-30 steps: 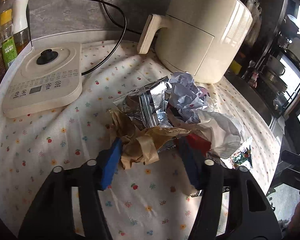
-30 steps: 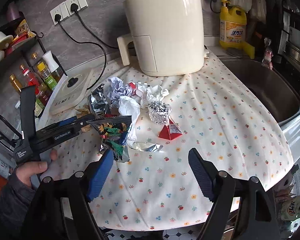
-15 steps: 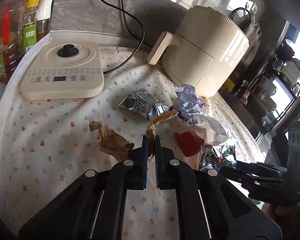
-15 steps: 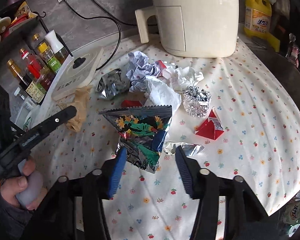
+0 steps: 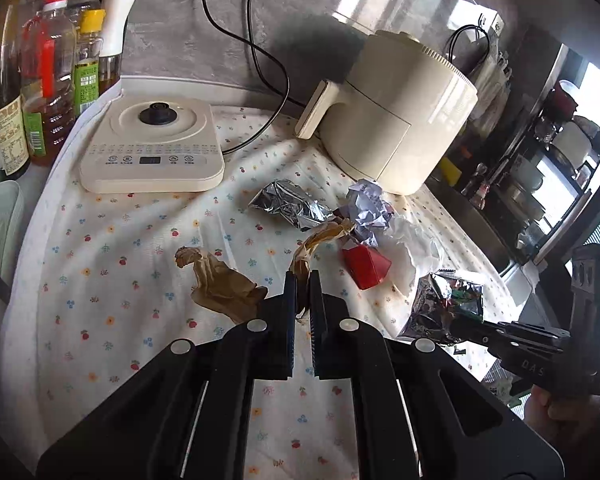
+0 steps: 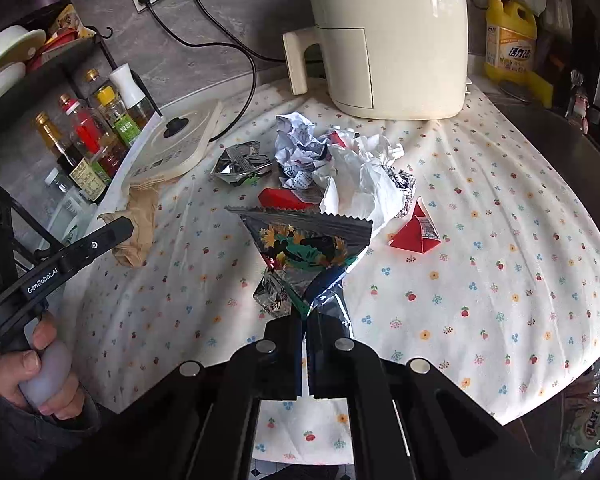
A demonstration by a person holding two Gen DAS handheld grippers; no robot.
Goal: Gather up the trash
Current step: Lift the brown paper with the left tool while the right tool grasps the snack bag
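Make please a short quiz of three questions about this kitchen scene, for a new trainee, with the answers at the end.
1. True or false: the left gripper is shut on a strip of brown paper.
2. What does the right gripper hold? A) the red carton B) the snack wrapper C) the white tissue
3. Fill in: the air fryer stands at the back of the cloth, and its handle points toward the ____ cooker.

Key:
1. True; the paper sticks out between the closed fingers.
2. B; the snack wrapper is pinched at its lower corner, while the red carton and the white tissue lie on the cloth.
3. Induction; the induction cooker lies flat beside the bottles.
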